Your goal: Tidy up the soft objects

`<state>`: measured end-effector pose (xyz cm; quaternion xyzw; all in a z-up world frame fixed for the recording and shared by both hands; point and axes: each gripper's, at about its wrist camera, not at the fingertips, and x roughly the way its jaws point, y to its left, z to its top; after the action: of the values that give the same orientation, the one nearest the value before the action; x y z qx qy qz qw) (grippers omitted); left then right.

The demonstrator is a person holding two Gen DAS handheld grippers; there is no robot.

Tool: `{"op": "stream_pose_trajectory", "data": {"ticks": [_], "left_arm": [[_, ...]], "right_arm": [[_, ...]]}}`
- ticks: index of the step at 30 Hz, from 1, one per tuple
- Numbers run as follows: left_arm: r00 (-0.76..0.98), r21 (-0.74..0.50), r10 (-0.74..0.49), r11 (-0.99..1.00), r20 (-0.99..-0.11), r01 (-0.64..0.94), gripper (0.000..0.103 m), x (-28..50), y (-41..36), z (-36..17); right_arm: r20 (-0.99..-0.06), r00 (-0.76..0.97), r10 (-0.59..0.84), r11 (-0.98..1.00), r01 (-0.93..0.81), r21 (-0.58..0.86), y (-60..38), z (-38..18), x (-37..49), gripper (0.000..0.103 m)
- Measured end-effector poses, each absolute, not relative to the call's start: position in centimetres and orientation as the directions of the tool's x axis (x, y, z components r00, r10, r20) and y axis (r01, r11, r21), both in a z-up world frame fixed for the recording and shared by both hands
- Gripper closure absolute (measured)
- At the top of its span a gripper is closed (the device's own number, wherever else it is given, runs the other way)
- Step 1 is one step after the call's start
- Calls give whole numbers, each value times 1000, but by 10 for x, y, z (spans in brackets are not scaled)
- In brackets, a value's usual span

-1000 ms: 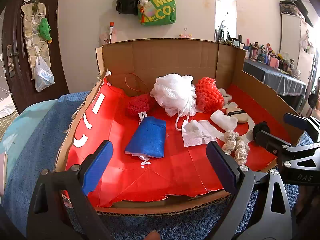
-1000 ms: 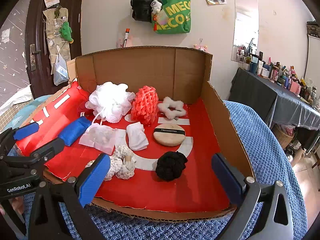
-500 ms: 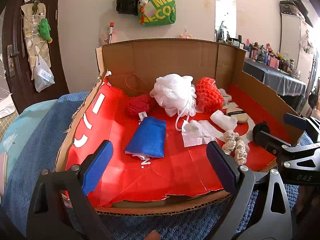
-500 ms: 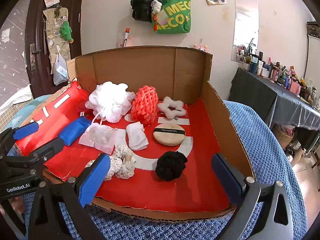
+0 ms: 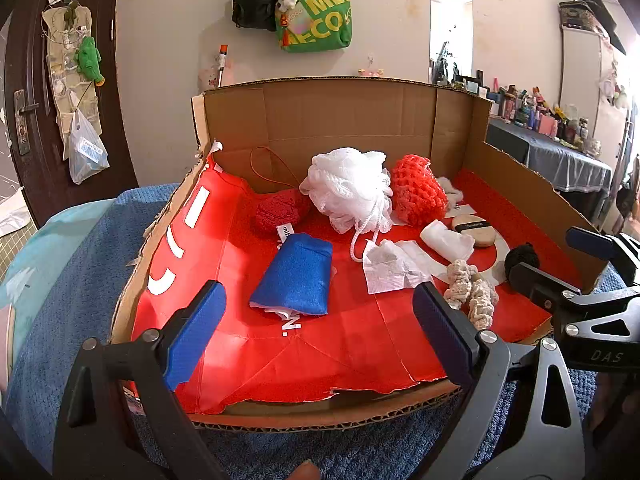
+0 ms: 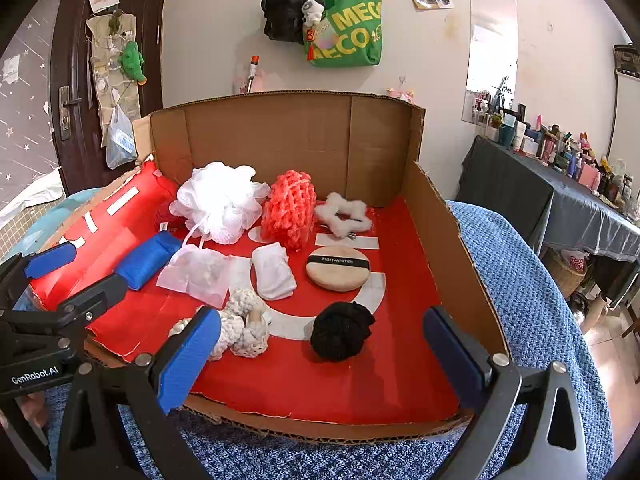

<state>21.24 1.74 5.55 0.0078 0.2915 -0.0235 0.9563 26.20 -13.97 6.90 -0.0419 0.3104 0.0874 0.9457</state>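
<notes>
A cardboard tray (image 5: 320,414) (image 6: 472,276) with a red floor holds several soft items. A blue pouch (image 5: 296,280) (image 6: 148,262) lies at the left, a white mesh puff (image 5: 348,188) (image 6: 222,202) and a red knitted piece (image 5: 418,196) (image 6: 290,210) at the back. A cream crochet scrunchie (image 5: 472,290) (image 6: 244,326), a black scrunchie (image 6: 340,330) and a round powder puff (image 6: 338,266) lie nearer. My left gripper (image 5: 316,336) stands open before the tray's front edge. My right gripper (image 6: 320,354) is open too, nothing between its fingers.
The tray rests on a blue towel (image 6: 532,300) over a bed. A dark door (image 5: 24,92) is at the left, bags (image 6: 344,28) hang on the wall behind, and a cluttered dark table (image 6: 560,184) stands at the right.
</notes>
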Motion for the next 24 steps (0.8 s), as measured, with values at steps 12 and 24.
{"op": "stream_pose_trajectory", "data": {"ticks": [12, 24], "left_arm": [[830, -3, -46, 999, -555, 54, 8, 212, 18, 56], [862, -24, -79, 997, -500, 77, 8, 172, 21, 92]], "right_arm": [[-591, 794, 144, 981, -193, -20, -139, 69, 262, 0], [-530, 833, 159, 983, -185, 5, -153, 108, 216, 0]]}}
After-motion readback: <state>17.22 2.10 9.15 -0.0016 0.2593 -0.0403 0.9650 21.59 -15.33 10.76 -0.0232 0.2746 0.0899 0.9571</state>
